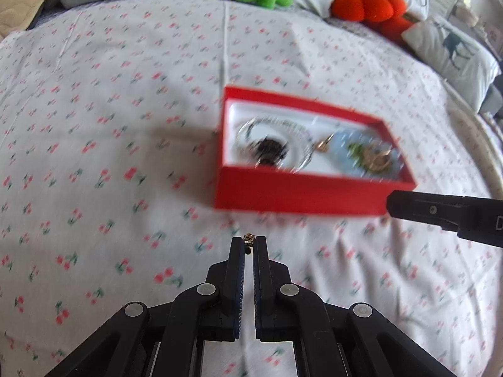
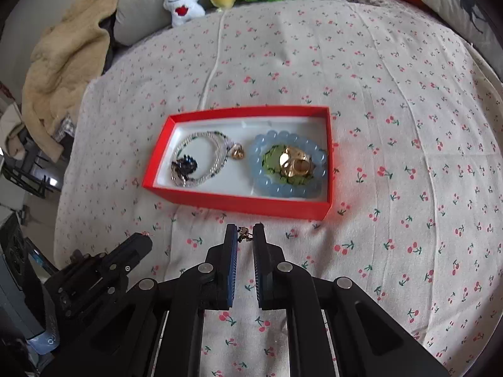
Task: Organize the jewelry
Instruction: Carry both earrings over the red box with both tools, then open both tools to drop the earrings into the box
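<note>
The left gripper has its fingers closed on a small gold earring, held above the bed near the red box. The right gripper has its fingers clamped on a 2nd small stud, just in front of the box's near wall. Inside the box lie a clear bead necklace at left and a blue bead bracelet at right, ringing gold pieces.

Bracelets in box on bed
</note>
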A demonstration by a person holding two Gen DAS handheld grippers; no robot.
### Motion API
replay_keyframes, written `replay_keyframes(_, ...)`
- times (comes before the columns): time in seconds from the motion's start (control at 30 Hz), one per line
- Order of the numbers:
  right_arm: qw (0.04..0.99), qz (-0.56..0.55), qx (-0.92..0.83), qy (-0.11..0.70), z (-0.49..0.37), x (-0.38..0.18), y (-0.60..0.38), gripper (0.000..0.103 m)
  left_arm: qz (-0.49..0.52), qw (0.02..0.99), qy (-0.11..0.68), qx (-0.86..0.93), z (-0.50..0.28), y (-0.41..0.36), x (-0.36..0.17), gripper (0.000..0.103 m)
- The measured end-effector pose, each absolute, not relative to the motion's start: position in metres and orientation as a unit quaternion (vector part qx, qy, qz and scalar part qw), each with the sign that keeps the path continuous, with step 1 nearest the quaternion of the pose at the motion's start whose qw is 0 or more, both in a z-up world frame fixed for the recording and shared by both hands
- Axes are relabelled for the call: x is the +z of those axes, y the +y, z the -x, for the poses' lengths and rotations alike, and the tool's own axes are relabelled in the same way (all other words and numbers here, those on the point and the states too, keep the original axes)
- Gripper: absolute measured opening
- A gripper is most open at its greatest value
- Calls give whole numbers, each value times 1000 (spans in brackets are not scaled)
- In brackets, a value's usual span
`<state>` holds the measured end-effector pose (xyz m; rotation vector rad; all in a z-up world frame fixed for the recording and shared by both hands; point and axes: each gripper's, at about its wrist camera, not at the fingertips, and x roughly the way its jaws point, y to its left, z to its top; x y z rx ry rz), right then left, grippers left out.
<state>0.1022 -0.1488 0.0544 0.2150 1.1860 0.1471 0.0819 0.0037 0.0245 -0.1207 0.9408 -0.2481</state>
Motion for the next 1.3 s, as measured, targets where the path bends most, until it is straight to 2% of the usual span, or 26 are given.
replay_keyframes(0.37,825,-170,29,538,-126,61,-189,10,57,887,427,-163,-117,-47,31,0)
replay_keyframes(0.83,812,-199,32,548,-140,50,-196,11,52,888,419,-181,-135,-66,26,1)
replay_keyframes(0.93,810,-201,36,549,-140,51,-195,11,49,888,418,-184,-134,-67,27,11)
replay_keyframes(1.0,813,-198,34,547,-139,53,-195,11,47,889,416,-183,-133,-67,28,21)
replay_keyframes(1.17,812,-209,35,544,-140,54,-198,13,36,891,415,-182,-128,-67,32,30)
replay_keyframes(1.23,811,-211,38,544,-140,54,-198,22,30,892,413,-182,-123,-67,35,39)
replay_keyframes(1.3,811,-214,40,543,-139,55,-198,43,23,894,411,-179,-118,-66,37,47)
